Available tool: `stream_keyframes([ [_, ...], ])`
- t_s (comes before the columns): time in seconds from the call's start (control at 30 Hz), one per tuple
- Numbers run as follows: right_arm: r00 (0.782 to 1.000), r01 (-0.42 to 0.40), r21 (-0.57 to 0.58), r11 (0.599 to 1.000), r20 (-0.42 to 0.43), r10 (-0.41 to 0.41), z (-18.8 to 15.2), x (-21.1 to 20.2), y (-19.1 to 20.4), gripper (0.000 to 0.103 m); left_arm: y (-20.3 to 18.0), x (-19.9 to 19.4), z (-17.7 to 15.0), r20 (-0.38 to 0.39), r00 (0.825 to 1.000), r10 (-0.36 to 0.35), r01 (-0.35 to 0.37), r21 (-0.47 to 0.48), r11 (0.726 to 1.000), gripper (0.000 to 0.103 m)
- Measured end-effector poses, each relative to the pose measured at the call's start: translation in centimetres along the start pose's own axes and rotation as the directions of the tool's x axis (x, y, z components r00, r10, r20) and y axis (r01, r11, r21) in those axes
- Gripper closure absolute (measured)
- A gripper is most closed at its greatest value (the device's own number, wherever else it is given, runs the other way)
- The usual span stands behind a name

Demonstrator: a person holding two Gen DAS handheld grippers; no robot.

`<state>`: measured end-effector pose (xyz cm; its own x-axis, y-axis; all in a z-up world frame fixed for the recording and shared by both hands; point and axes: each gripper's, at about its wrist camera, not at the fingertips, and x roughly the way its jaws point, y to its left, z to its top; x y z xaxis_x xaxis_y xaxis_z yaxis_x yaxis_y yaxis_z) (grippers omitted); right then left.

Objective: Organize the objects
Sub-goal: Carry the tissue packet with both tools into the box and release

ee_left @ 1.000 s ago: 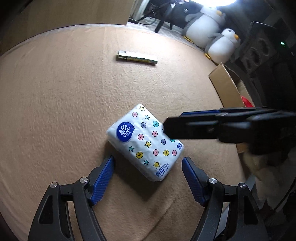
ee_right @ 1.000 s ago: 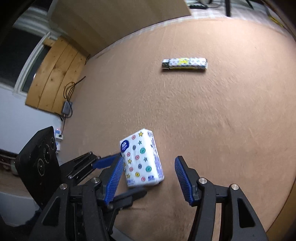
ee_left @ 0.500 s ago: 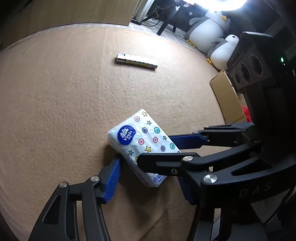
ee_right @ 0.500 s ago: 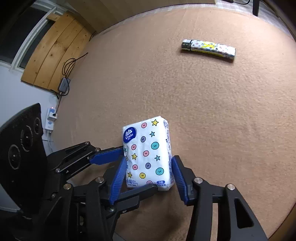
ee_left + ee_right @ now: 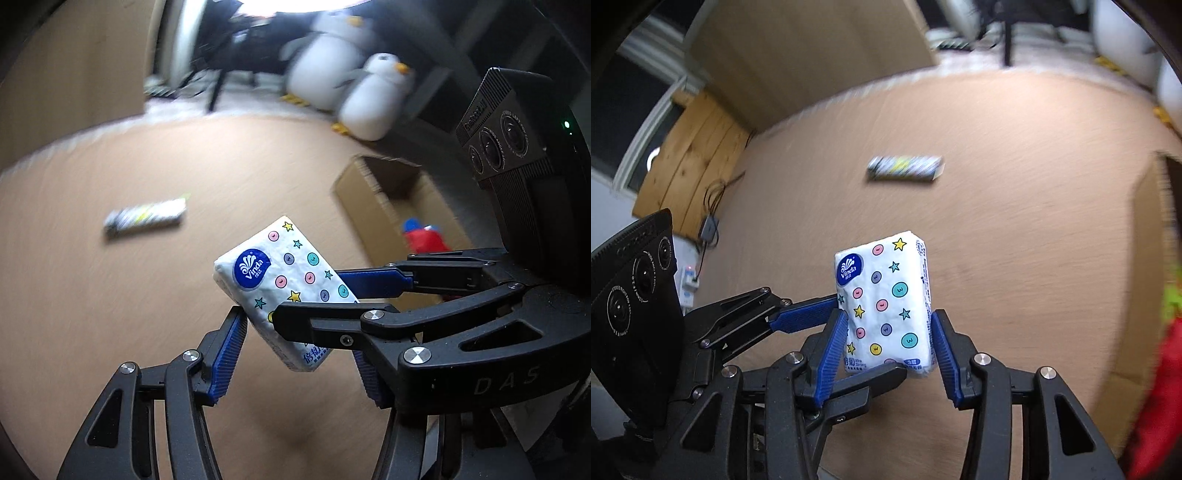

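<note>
Overhead, the left gripper point(image 5: 295, 350) has its 2 blue pads against the tissue pack point(image 5: 284, 284), clamped on its lower end. Crossing in, the right gripper point(image 5: 890, 354) likewise squeezes the pack's sides, holding it lifted above the tan carpet point(image 5: 1015, 240). Farther off lies a lighter point(image 5: 905, 168); rightward stands an open cardboard box point(image 5: 373, 199).

Lighter point(image 5: 146, 218) at 10 o'clock motion-blurred, print unreadable. Tissue pack point(image 5: 284, 284) lower end hidden behind right gripper point(image 5: 890, 345) finger. Cardboard box point(image 5: 1145, 280) cut by 3 o'clock edge.
</note>
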<state>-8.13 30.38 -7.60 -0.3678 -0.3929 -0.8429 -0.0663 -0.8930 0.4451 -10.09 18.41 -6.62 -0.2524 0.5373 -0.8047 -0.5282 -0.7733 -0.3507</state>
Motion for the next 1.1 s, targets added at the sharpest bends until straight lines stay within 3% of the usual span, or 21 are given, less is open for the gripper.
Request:
stream_keyframes([
  [0.3,0.988,0.064,0.103,0.993,0.134,-0.077,0.1,-7.7,-7.1,0.060,-8.2,4.6,6.2,-0.004,0.997,-0.074,0.073,0.149,0.986,0.043],
  [0.63,0.970,0.117,0.227,0.967,0.184,-0.160,-1.2,-11.6,-14.1,0.060,-14.8,10.4,10.0,-0.062,0.988,-0.143,0.154,0.223,0.963,0.043],
  [0.9,0.960,0.132,0.279,0.951,0.205,-0.193,-1.4,-13.0,-17.5,0.059,-17.1,12.2,11.0,-0.066,0.987,-0.146,0.157,0.243,0.957,0.042],
  [1.0,0.959,0.139,0.285,0.949,0.201,-0.201,-1.6,-13.0,-17.6,0.057,-17.1,12.3,10.9,-0.070,0.990,-0.121,0.135,0.250,0.959,0.031],
  [1.1,0.957,0.135,0.297,0.945,0.207,-0.202,-1.6,-12.9,-17.7,0.049,-16.5,12.1,10.9,-0.065,0.991,-0.118,0.131,0.243,0.961,0.029],
])
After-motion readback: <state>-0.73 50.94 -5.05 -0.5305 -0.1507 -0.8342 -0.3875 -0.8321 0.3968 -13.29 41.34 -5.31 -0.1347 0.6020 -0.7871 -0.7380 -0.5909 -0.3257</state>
